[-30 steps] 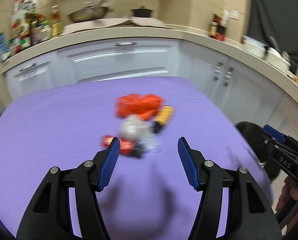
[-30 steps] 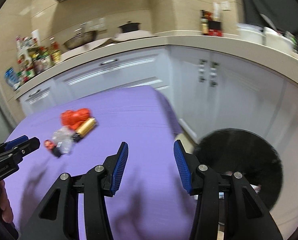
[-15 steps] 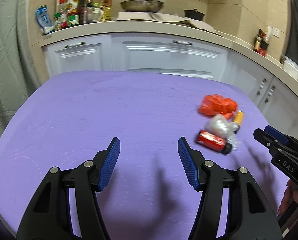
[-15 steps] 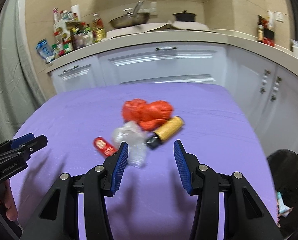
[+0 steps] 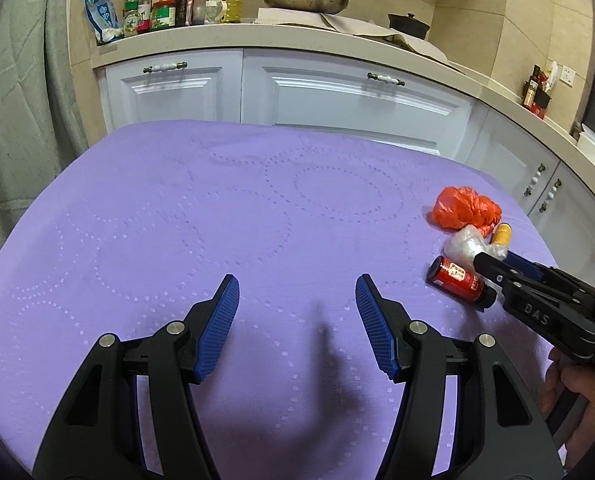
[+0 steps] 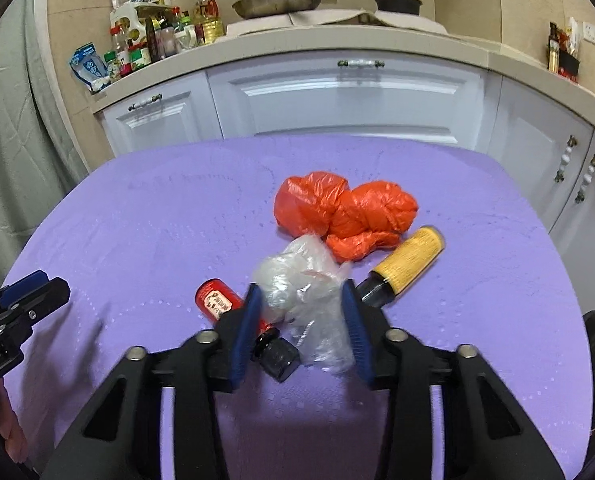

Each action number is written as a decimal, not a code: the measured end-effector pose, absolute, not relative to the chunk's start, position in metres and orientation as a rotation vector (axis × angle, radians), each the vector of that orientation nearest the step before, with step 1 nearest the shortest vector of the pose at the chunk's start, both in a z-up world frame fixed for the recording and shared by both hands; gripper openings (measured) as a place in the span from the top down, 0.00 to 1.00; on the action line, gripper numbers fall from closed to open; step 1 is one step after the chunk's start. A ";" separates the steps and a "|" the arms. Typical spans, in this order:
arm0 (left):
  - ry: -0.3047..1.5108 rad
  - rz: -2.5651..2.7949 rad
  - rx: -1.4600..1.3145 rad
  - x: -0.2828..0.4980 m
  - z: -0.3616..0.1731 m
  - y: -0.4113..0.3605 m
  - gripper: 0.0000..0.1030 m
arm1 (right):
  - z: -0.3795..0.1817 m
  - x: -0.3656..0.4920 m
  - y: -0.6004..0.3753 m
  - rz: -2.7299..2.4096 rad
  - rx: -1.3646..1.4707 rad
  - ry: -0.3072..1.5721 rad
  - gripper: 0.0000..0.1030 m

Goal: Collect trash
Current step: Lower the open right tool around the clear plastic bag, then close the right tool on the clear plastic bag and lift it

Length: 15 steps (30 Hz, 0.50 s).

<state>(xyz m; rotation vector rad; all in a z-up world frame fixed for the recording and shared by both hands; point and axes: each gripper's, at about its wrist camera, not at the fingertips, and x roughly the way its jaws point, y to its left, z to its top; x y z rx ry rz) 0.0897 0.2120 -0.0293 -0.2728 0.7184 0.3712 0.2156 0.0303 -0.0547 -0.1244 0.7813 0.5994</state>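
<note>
Around clear bag (image 6: 303, 280), right tongs (image 6: 302, 304) now.

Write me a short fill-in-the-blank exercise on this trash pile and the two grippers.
1. The right gripper has its jaws on either side of the clear ____ bag.
2. The crumpled bag farthest from the camera is ____ in colour.
3. The yellow bottle has a ____ cap.
4. The left gripper holds ____.

Missing words: plastic; orange; black; nothing

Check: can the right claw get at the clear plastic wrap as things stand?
Probably yes. The right claw is open, its fingers either side of the clear plastic wrap, nothing between. The red bottle lies against the wrap by the left finger, so closing might catch it too.
</note>
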 end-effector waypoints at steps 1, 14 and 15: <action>0.720 0.367 -0.274 0.090 -0.030 0.211 0.43 | -0.054 0.215 0.031 0.600 -0.129 0.781 0.67; 0.738 0.307 -0.261 0.103 -0.034 0.183 0.43 | -0.030 0.199 0.008 0.603 -0.101 0.711 0.74; 0.739 0.303 -0.258 0.104 -0.034 0.180 0.43 | -0.027 0.198 0.003 0.603 -0.100 0.702 0.74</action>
